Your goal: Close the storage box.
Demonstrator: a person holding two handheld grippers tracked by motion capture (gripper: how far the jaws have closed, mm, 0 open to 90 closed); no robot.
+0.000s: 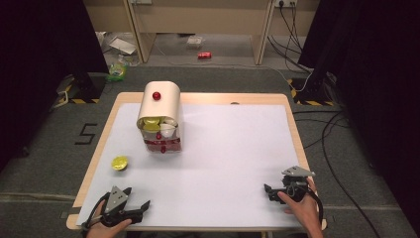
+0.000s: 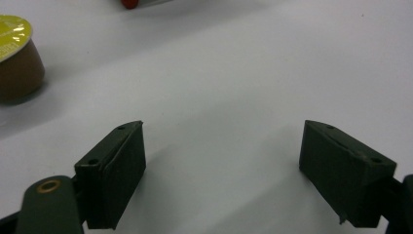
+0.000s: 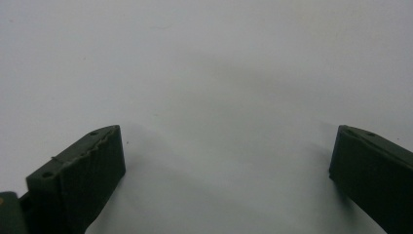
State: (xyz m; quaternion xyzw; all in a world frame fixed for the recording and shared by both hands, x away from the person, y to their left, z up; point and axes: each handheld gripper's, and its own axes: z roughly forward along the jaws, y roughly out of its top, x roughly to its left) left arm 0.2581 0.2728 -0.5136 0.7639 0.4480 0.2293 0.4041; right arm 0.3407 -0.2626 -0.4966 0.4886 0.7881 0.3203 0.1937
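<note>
Tongs, two sets: left tongs [image 1: 140, 207] at the near left corner of the table [image 1: 233, 163], right tongs [image 1: 271, 191] near the near right edge; each held by one hand. Both are released, jaws spread wide with nothing between them, as both gripper views confirm over bare white surface.

One loose capsule [image 1: 120, 162] sits on the left side of the table, close to the left edge, ahead of the left tongs and apart from them. In the left gripper view the capsule [image 2: 14, 58] shows a yellow foil lid and a tapered brown body. One cream dispenser [image 1: 159, 116] with a rounded top and a red knob stands at the far left; several more capsules lie in its open front, exact count unclear.

Table top is a smooth white sheet with a pale wooden border. Centre and right half lie open between the two tongs.
</note>
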